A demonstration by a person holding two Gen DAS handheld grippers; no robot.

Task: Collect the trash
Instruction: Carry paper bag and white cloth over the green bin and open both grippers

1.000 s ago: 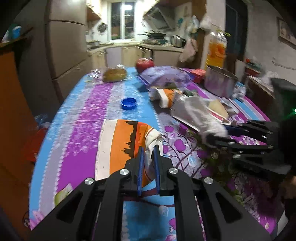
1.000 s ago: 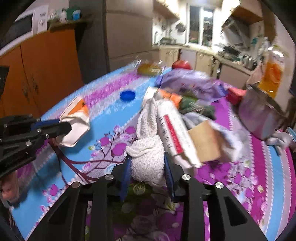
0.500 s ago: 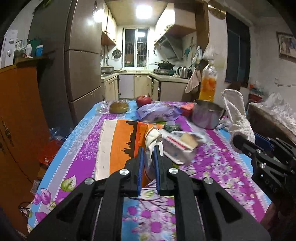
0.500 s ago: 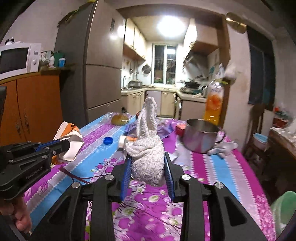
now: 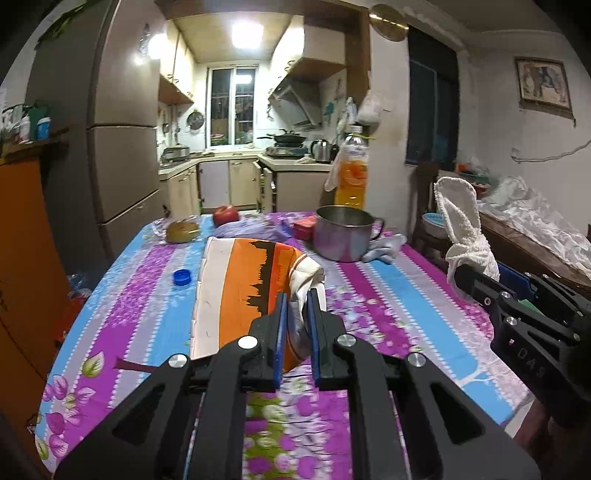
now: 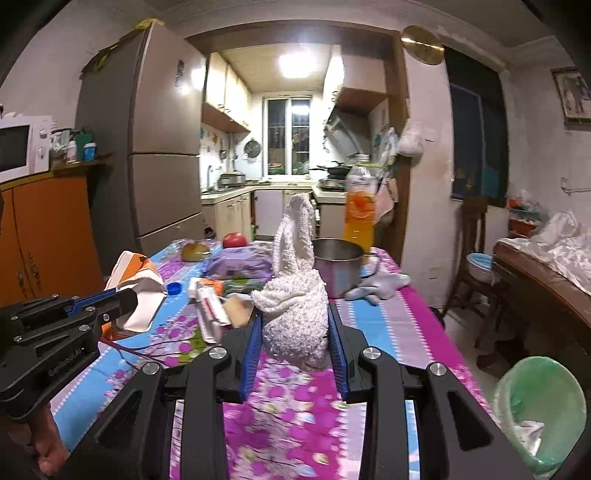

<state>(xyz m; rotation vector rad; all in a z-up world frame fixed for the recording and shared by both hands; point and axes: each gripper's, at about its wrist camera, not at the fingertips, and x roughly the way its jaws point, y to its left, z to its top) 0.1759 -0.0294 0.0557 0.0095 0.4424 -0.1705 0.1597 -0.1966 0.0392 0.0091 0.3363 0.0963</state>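
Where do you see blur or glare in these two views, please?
Left wrist view: the tablecloth smears between the fingers; the ceiling light blows out. Right wrist view: the same smear below the white cloth; fisheye bends the fridge.

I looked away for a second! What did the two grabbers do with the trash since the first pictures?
Both lifted their trash off the table. The left gripper raised the orange and white carton; the right gripper raised the white cloth away from the wrappers. Both grips stayed shut. The steel pot, blue cap and apple stayed put.
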